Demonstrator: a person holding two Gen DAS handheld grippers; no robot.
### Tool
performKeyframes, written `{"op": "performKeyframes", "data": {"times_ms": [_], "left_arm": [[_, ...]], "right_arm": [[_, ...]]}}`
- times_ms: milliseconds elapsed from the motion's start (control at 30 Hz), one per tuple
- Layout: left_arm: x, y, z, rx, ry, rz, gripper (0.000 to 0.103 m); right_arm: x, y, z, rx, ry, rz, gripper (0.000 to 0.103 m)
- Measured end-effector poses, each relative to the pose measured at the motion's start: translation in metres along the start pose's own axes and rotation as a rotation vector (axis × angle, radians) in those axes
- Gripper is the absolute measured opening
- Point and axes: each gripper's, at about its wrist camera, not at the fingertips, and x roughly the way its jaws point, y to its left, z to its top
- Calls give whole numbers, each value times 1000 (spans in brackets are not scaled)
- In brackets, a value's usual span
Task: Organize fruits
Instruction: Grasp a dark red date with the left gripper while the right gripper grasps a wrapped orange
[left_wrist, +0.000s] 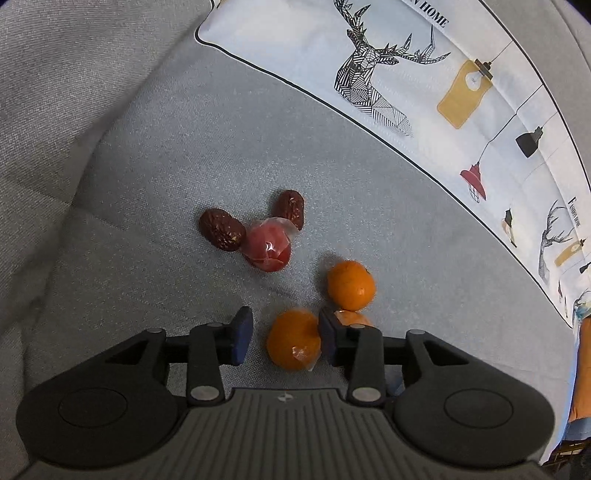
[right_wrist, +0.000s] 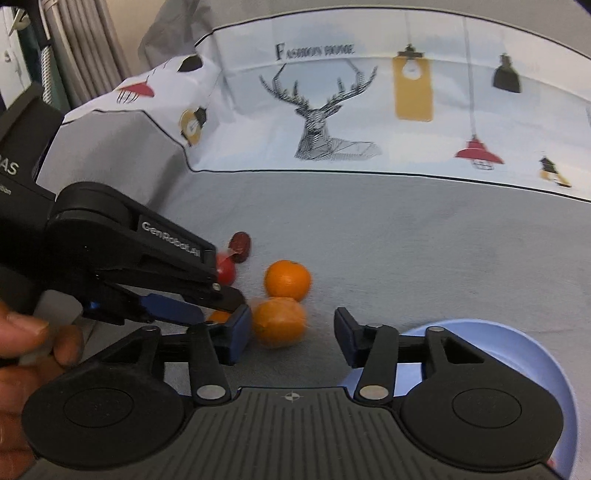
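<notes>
Oranges (left_wrist: 293, 339) sit between both grippers' open jaws; cloth (right_wrist: 332, 92) reads "FASHION HOME", left gripper (right_wrist: 207, 314) "GenRobot.AI".

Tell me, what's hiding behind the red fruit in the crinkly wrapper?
Two dark brown dates lie right behind the wrapped red fruit on the grey cloth, one on each side. The fruit covers their near ends, so those cannot be seen.

A grey fabric sofa seat (left_wrist: 184, 147) carries a deer-printed white cushion (right_wrist: 369, 110).
</notes>
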Motion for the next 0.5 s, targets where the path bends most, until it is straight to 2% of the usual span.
{"op": "performKeyframes", "data": {"times_ms": [233,400,467,500], "left_arm": [[-2,3,3,-21,-26,-15,42],[-16,4,7,-34,-107,-22,41],[-28,9,9,-53,-180,-11,23],[-33,12,11,-69,-217,-3,21]], "right_arm": [[21,4,0,-32,39,-13,59],[26,5,2,-35,42,-5,58],[27,6,2,-45,43,3,55],[26,6,2,-50,44,7,46]]}}
